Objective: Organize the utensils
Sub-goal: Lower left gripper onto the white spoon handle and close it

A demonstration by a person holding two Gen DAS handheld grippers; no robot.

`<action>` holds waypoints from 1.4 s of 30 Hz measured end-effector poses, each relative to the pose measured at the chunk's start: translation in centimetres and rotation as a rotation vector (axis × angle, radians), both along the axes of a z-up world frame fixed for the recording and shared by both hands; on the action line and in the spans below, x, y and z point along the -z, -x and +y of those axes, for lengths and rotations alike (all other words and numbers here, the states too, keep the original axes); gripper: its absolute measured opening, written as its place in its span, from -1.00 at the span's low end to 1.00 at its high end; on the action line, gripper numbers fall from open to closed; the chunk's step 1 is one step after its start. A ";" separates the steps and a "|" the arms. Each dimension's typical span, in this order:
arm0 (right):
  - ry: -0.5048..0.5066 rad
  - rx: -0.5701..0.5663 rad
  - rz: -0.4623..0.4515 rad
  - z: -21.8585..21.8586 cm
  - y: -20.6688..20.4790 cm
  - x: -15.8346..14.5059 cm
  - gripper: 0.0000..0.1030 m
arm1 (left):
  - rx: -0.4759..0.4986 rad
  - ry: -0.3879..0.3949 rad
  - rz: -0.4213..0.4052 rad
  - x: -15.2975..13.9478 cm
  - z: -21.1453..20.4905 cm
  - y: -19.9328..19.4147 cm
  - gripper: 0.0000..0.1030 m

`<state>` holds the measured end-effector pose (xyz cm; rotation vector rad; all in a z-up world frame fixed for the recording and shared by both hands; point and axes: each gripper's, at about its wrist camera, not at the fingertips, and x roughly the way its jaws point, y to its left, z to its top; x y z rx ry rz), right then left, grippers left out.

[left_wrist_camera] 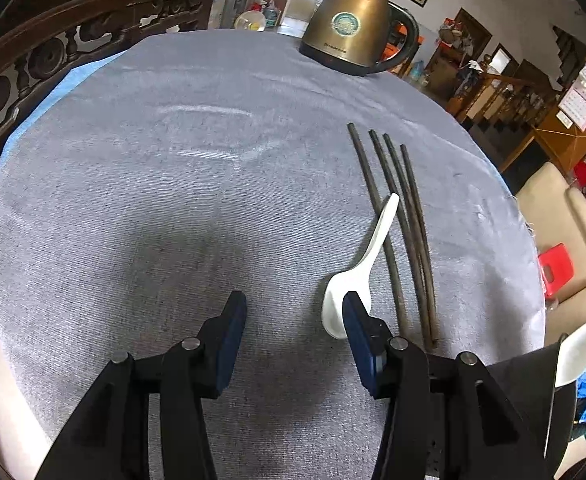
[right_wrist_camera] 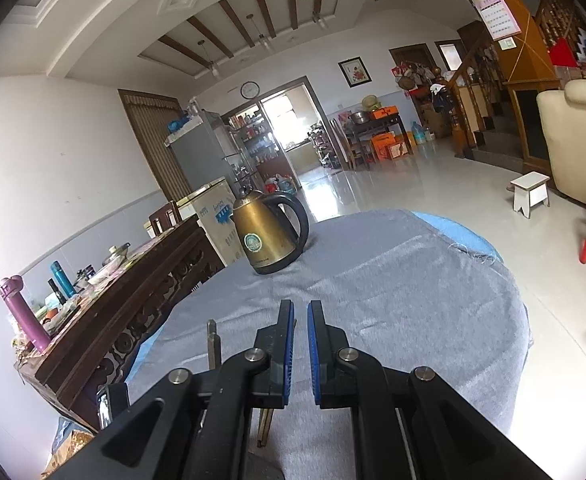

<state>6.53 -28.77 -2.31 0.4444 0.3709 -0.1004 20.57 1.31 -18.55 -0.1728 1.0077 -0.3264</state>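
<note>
In the left wrist view, several dark chopsticks lie side by side on the grey tablecloth, right of centre. A white ceramic spoon lies beside them, its handle resting over one chopstick. My left gripper is open and empty, low over the cloth; its right finger is just in front of the spoon's bowl. A second white spoon shows at the lower right edge, held on a black gripper body. In the right wrist view my right gripper has its pads nearly closed; nothing shows between them.
A brass electric kettle stands at the table's far edge; it also shows in the right wrist view. A carved dark wooden sideboard with bottles runs along the table's left. A cream sofa and a red stool stand to the right.
</note>
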 end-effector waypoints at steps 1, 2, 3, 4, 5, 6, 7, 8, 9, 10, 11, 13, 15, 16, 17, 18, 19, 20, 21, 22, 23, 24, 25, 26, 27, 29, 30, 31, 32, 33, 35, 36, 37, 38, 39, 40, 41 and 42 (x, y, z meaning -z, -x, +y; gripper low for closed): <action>0.001 -0.002 0.002 0.0 0.0 0.1 -0.84 | 0.006 -0.004 -0.006 0.0 -0.1 0.2 -0.02; 0.003 -0.003 0.003 0.1 -0.1 0.1 -0.84 | 0.015 -0.011 -0.015 0.0 -0.3 0.2 -0.02; 0.006 -0.004 0.005 0.2 -0.2 0.1 -0.84 | 0.025 -0.020 -0.023 0.0 -0.5 0.4 -0.02; 0.006 -0.005 0.007 0.3 -0.2 0.2 -0.84 | 0.038 -0.031 -0.033 0.0 -0.7 0.8 -0.02; 0.007 -0.007 0.010 0.3 -0.2 0.3 -0.84 | 0.054 -0.041 -0.042 0.0 -0.8 1.0 -0.02; 0.007 -0.008 0.012 0.4 -0.3 0.3 -0.84 | 0.068 -0.047 -0.050 0.0 -1.0 1.2 -0.02; 0.007 -0.009 0.015 0.4 -0.3 0.3 -0.84 | 0.087 -0.052 -0.061 0.0 -1.2 1.5 -0.02; 0.007 -0.011 0.019 0.4 -0.4 0.4 -0.84 | 0.098 -0.057 -0.069 0.0 -1.3 1.7 -0.02; 0.008 -0.013 0.022 0.4 -0.5 0.5 -0.84 | 0.112 -0.064 -0.082 0.1 -1.3 1.9 -0.02; 0.008 -0.013 0.024 0.4 -0.5 0.5 -0.84 | 0.121 -0.067 -0.088 0.1 -1.4 2.0 -0.02; 0.007 -0.014 0.028 0.5 -0.6 0.6 -0.84 | 0.132 -0.066 -0.092 0.1 -1.4 2.1 -0.02; 0.006 -0.016 0.033 0.6 -0.8 0.7 -0.84 | 0.147 -0.073 -0.101 0.3 -1.8 2.6 -0.02; 0.007 -0.019 0.038 0.7 -1.0 0.9 -0.84 | 0.163 -0.088 -0.115 0.3 -2.2 2.8 -0.08; 0.008 -0.020 0.040 0.8 -1.0 0.9 -0.84 | 0.168 -0.092 -0.118 0.3 -2.2 2.7 -0.12; 0.010 -0.023 0.042 0.9 -1.1 0.9 -0.84 | 0.175 -0.096 -0.122 0.3 -2.4 2.6 -0.22; 0.011 -0.024 0.043 0.9 -1.1 1.0 -0.84 | 0.183 -0.095 -0.123 0.3 -2.6 2.5 -0.34; 0.013 -0.026 0.045 1.0 -1.2 1.0 -0.84 | 0.187 -0.093 -0.123 0.2 -2.8 2.1 -0.39; 0.014 -0.026 0.047 1.0 -1.2 1.0 -0.84 | 0.191 -0.092 -0.121 0.1 -3.2 1.9 -0.48; 0.013 -0.026 0.048 1.0 -1.3 1.0 -0.84 | 0.192 -0.092 -0.120 0.1 -3.3 1.7 -0.58; 0.011 -0.026 0.049 1.0 -1.3 1.0 -0.84 | 0.192 -0.094 -0.117 0.1 -3.4 1.4 -0.65; 0.010 -0.027 0.051 1.0 -1.3 1.0 -0.84 | 0.189 -0.094 -0.113 0.1 -3.3 1.1 -0.78; 0.009 -0.027 0.051 0.9 -1.3 1.0 -0.84 | 0.187 -0.088 -0.110 0.1 -3.2 0.9 -0.84; 0.009 -0.026 0.051 0.9 -1.4 1.0 -0.84 | 0.182 -0.079 -0.105 0.1 -3.0 0.5 -0.86; 0.009 -0.027 0.051 1.0 -1.4 0.9 -0.84 | 0.173 -0.062 -0.099 0.1 -2.8 0.3 -0.89; 0.009 -0.028 0.051 1.0 -1.4 0.9 -0.84 | 0.168 -0.052 -0.098 0.1 -2.5 0.2 -0.91; 0.010 -0.031 0.051 1.0 -1.4 0.9 -0.84 | 0.156 -0.039 -0.104 0.1 -2.1 0.2 -0.93; 0.011 -0.034 0.052 1.1 -1.5 0.9 -0.84 | 0.150 -0.034 -0.104 0.1 -2.0 0.2 -0.93; 0.012 -0.036 0.054 1.2 -1.5 1.0 -0.84 | 0.147 -0.030 -0.102 0.1 -1.9 0.2 -0.93; 0.012 -0.038 0.055 1.3 -1.6 1.0 -0.84 | 0.142 -0.027 -0.104 0.0 -1.8 0.2 -0.94; 0.011 -0.039 0.056 1.3 -1.7 1.0 -0.84 | 0.137 -0.029 -0.109 0.0 -1.7 0.3 -0.95; 0.009 -0.043 0.059 1.4 -1.7 1.0 -0.84 | 0.126 -0.031 -0.111 -0.1 -1.5 0.4 -0.95; 0.009 -0.044 0.060 1.4 -1.7 1.1 -0.84 | 0.118 -0.031 -0.114 -0.4 -1.4 0.4 -0.96; 0.009 -0.046 0.061 1.5 -1.7 1.0 -0.84 | 0.113 -0.031 -0.120 -0.4 -1.2 0.5 -0.97; 0.009 -0.047 0.061 1.5 -1.7 1.0 -0.84 | 0.104 -0.033 -0.138 -0.9 -1.1 0.6 -0.97; 0.008 -0.047 0.061 1.5 -1.7 1.0 -0.84 | 0.097 -0.033 -0.154 -1.4 -1.0 0.7 -0.97; 0.008 -0.048 0.061 1.5 -1.7 1.0 -0.84 | 0.093 -0.033 -0.164 -1.7 -0.9 0.8 -0.97; 0.008 -0.048 0.061 1.5 -1.7 1.0 -0.84 | 0.089 -0.034 -0.180 -2.3 -0.8 0.9 -0.97; 0.008 -0.048 0.062 1.5 -1.7 1.0 -0.84 | 0.092 -0.042 -0.190 -2.7 -0.9 1.0 -0.97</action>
